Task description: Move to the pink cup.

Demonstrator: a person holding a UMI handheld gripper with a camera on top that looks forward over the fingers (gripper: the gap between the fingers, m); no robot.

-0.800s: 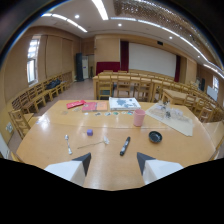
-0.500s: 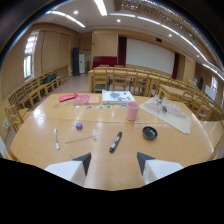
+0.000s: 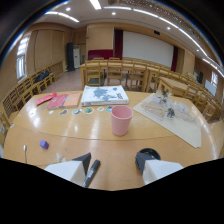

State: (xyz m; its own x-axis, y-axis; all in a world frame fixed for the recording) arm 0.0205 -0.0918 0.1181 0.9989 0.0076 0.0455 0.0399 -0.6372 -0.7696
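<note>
The pink cup (image 3: pixel 121 120) stands upright on the wooden table (image 3: pixel 75 132), a short way beyond my fingers and about midway between them. My gripper (image 3: pixel 115 164) is open with nothing between its two white fingers (image 3: pixel 75 167). A black marker (image 3: pixel 92 172) lies on the table by the left finger. A small black round dish (image 3: pixel 148 153) sits just ahead of the right finger.
A white board with a grey print (image 3: pixel 104 95) lies beyond the cup. Red and orange sheets (image 3: pixel 59 100) lie far left. A small purple block (image 3: pixel 44 144) sits left. A clear plastic sheet with small items (image 3: pixel 167 112) lies right. Wooden chairs (image 3: pixel 107 74) stand behind the table.
The gripper has moved forward over the table. The pink cup is now much closer and nearly centred ahead of the fingers; the marker and black dish now lie right at the fingertips.
</note>
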